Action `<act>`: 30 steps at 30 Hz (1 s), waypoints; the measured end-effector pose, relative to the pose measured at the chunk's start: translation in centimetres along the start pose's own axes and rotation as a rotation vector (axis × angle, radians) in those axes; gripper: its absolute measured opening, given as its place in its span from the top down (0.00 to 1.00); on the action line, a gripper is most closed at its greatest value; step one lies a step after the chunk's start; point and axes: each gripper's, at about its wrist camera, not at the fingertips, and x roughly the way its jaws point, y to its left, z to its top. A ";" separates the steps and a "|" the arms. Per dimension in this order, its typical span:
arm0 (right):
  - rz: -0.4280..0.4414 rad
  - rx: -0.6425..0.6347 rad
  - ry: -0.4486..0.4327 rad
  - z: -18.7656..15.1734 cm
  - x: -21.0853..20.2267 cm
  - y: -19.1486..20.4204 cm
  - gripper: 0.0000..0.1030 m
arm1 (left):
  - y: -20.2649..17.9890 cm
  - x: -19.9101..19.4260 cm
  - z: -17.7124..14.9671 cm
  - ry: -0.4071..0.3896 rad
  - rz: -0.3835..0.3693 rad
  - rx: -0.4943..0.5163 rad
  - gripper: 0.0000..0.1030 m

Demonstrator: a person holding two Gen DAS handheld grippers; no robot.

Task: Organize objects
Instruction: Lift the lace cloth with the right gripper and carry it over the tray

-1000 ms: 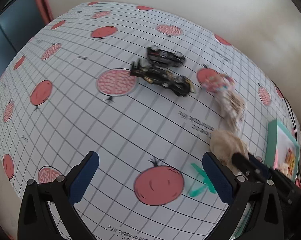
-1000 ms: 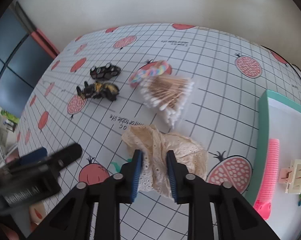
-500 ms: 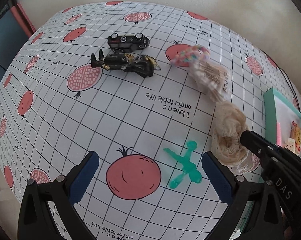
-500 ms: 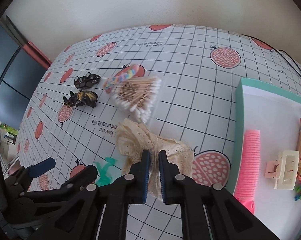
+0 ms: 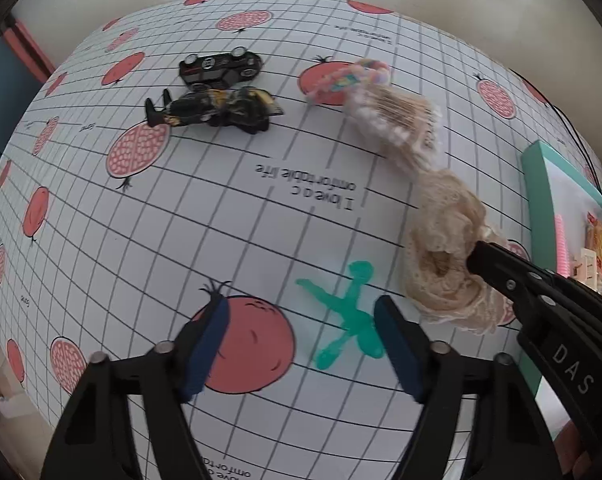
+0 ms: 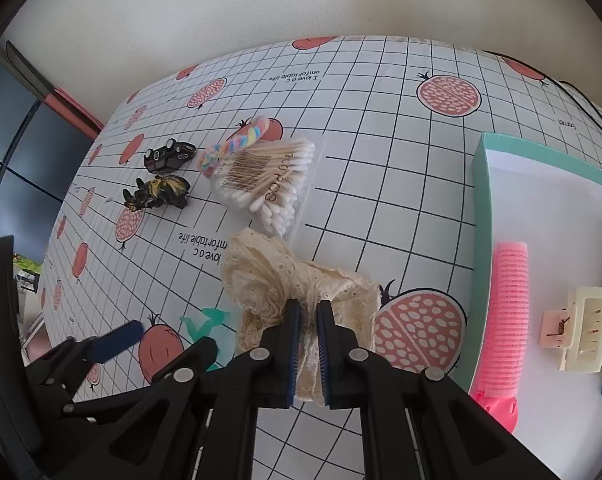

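We are pinching the cream lace scrunchie (image 6: 301, 288) between the fingers of the right gripper (image 6: 309, 312), whose blue pads are pressed close on a fold of its fabric; the rest of the scrunchie is bunching out beyond the fingertips, over the gridded pomegranate-print cloth on the counter (image 6: 381, 140). We are holding the left gripper (image 5: 301, 344) just beside it with its fingers spread wide, gripping nothing, hanging over a printed red fruit, with a green translucent figure-shaped toy (image 5: 349, 316) lying flat just inside its right finger. In the right wrist view, the teal-rimmed tray (image 6: 481, 240) is sitting at the counter's right edge, close to the scrunchie, and it is holding a pink hair roller (image 6: 507, 320) along its near wall, a cream claw clip (image 6: 577, 328) beside that, and a snack packet only partly in view. Farther out, a clear packet of cotton swabs (image 6: 265, 184) is lying just past the scrunchie, with a pastel braided hair tie (image 6: 237, 144) touching its far corner. Beyond those, toward the counter's far left corner, a black-and-yellow toy car (image 5: 217, 110) and a black toy car (image 5: 221, 68) are lying close together, the black one overturned with its wheels showing.
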 end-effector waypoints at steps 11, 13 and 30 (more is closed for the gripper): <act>0.012 -0.011 -0.012 0.0 -0.7 0.2 0.93 | -1.6 0.4 -0.4 0.027 -0.070 0.038 0.68; 0.015 -0.011 -0.014 0.0 -0.8 0.2 0.94 | -1.7 0.4 -0.5 0.027 -0.082 0.039 0.75; 0.045 -0.026 -0.107 0.8 -4.7 0.6 0.95 | -0.7 -2.6 -0.1 -0.058 -0.110 0.012 0.80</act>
